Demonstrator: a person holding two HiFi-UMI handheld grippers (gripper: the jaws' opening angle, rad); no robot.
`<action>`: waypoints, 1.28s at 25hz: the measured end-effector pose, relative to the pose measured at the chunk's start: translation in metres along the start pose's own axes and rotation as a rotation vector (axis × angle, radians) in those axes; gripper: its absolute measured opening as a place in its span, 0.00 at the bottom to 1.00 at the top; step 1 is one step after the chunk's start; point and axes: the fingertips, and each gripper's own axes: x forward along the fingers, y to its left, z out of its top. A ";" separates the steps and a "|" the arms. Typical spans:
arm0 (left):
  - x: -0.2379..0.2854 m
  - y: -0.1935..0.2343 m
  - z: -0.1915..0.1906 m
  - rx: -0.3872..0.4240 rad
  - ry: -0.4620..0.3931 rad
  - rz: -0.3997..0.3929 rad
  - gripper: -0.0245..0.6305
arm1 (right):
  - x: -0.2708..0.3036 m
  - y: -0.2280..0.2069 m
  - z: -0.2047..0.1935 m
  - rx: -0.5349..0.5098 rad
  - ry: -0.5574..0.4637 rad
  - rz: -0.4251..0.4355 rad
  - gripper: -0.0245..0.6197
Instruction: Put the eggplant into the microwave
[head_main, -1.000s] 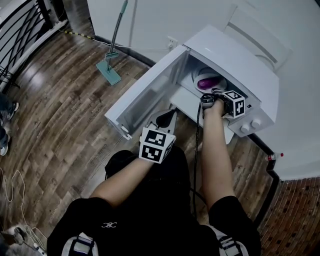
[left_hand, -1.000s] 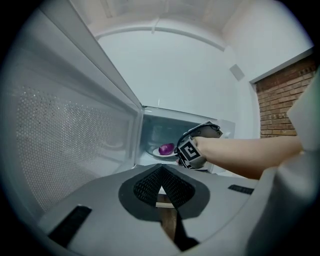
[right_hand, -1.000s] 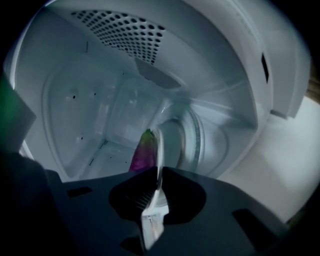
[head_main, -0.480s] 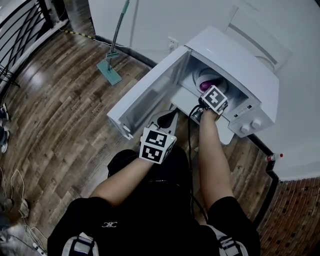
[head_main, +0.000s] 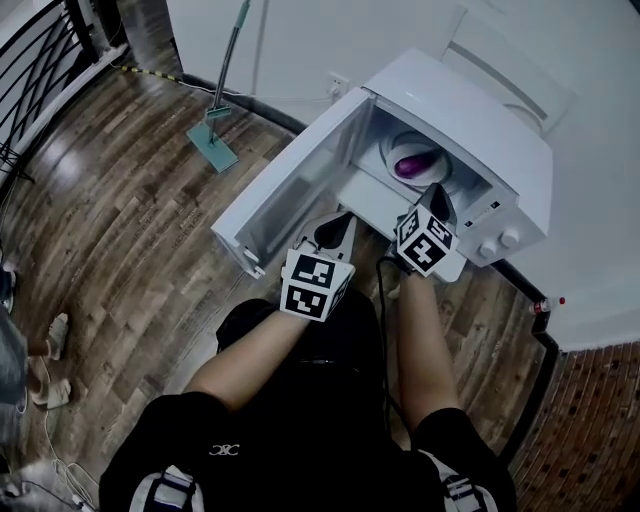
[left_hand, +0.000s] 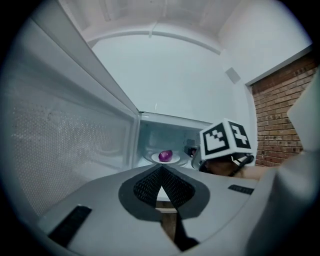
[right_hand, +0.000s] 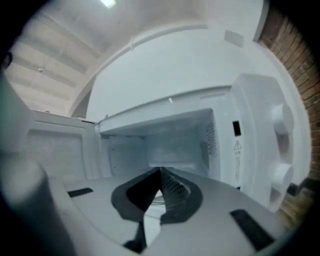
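Observation:
The purple eggplant (head_main: 416, 163) lies on a white plate (head_main: 396, 150) inside the open white microwave (head_main: 470, 105). My right gripper (head_main: 436, 196) hangs just outside the cavity mouth, a little short of the eggplant, shut and empty. In the right gripper view the right gripper (right_hand: 160, 171) faces the cavity (right_hand: 170, 142) and hides the eggplant. My left gripper (head_main: 343, 218) stands lower, by the open door (head_main: 290, 185), also shut with nothing held. In the left gripper view the eggplant (left_hand: 165, 155) shows past the left gripper (left_hand: 161, 168).
The door swings out to the left. The control panel with two knobs (head_main: 500, 245) is on the microwave's right side. A mop (head_main: 222, 120) leans on the wall, a railing (head_main: 40, 60) runs at far left, and a small bottle (head_main: 548, 303) stands at right.
My right gripper let go of the eggplant, drew back out of the cavity toward me, rolled and shut. The eggplant stays on the plate. The left gripper kept still.

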 end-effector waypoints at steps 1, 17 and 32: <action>0.002 0.000 0.005 0.003 -0.011 -0.004 0.02 | -0.011 0.004 0.006 -0.038 -0.032 0.028 0.06; 0.000 -0.068 0.206 0.120 -0.118 -0.067 0.02 | -0.093 0.017 0.210 -0.126 -0.243 0.173 0.06; -0.089 -0.121 0.500 0.141 -0.038 -0.027 0.02 | -0.192 0.045 0.491 0.023 -0.083 0.203 0.06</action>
